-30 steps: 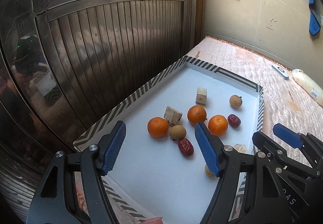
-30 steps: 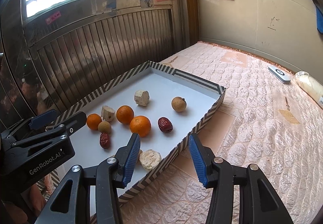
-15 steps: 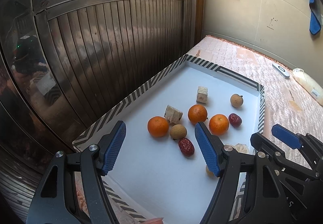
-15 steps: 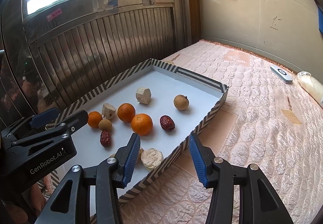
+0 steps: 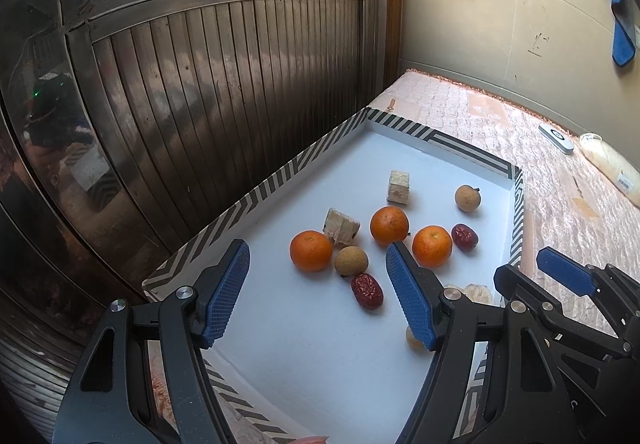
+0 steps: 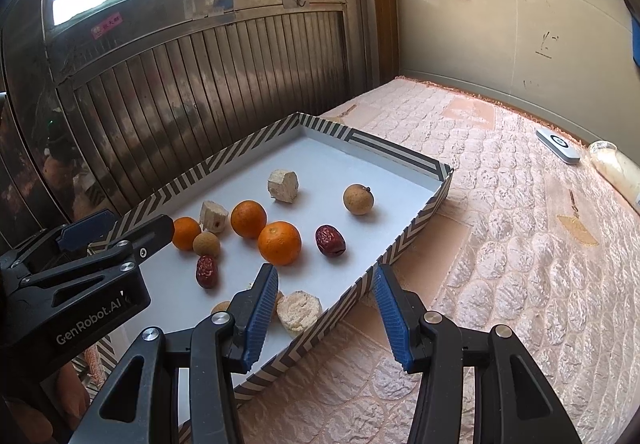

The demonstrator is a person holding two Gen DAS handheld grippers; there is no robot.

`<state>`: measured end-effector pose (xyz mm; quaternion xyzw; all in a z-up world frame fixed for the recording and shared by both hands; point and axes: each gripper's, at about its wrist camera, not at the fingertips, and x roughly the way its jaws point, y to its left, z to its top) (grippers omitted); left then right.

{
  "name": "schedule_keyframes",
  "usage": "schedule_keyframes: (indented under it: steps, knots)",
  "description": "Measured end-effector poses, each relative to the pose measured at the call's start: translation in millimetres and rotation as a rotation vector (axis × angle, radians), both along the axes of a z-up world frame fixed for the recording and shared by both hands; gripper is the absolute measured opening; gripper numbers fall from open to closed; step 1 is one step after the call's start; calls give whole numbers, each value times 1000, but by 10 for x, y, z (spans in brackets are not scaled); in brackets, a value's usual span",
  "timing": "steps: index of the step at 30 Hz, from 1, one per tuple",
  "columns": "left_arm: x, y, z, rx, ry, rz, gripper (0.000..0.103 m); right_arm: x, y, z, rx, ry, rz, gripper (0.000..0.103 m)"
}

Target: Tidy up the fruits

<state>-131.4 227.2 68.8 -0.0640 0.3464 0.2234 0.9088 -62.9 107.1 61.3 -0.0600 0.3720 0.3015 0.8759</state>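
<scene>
A shallow tray (image 5: 256, 196) with a black-and-white striped rim (image 6: 408, 240) and a white floor lies on a quilted mattress. On it are three oranges (image 5: 311, 250) (image 5: 389, 225) (image 6: 279, 243), two brown longans (image 5: 351, 261) (image 6: 358, 199), two red dates (image 5: 367, 291) (image 6: 330, 241) and several beige chunks (image 6: 283, 185). My left gripper (image 5: 317, 245) hovers open over the tray's near end, nothing between its fingers. My right gripper (image 6: 326, 270) stands open above the tray's right rim, holding nothing.
A ribbed metal gate (image 5: 224, 84) runs along the tray's left side. The pink mattress (image 6: 500, 224) spreads to the right, with a white remote (image 6: 558, 144) and a pale plastic bottle (image 6: 614, 168) near the wall.
</scene>
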Motion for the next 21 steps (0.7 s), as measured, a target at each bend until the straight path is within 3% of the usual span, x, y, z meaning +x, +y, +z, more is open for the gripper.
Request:
schedule_keyframes:
  steps: [16,21]
  knots:
    - [27,-109,46,43,-19,-15,72,0,-36,3,-2,-2,-9,48]
    - [124,-460,164,63,-54,-117,72,-23,-297,49,-11,-16,-76,48]
